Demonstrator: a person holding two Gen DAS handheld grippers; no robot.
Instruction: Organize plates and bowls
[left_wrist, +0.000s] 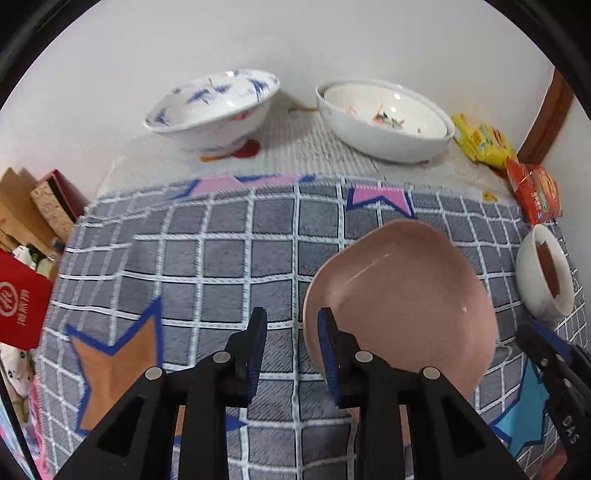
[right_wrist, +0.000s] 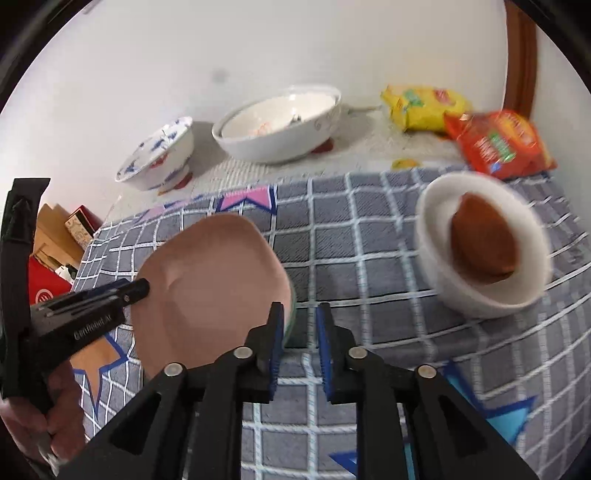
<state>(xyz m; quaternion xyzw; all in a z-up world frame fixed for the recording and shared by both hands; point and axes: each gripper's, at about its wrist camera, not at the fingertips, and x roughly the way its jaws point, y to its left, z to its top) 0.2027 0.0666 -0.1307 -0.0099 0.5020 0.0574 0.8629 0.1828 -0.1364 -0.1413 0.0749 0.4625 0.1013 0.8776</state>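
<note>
This looks like a room in a home. A table stands against a plain white wall under a grey checked cloth (left_wrist: 229, 258) with coloured stars, bearing used bowls (left_wrist: 384, 118) and snack packets (right_wrist: 498, 144), while cardboard boxes (left_wrist: 33, 210) and a red box (left_wrist: 18, 302) crowd beside it.

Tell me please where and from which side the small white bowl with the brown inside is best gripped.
Grip the small white bowl at its thick rim, one finger inside and one outside. It seems tipped, the mouth facing the right tongs, so the near rim is probably the easiest place, approached from the front.
</note>
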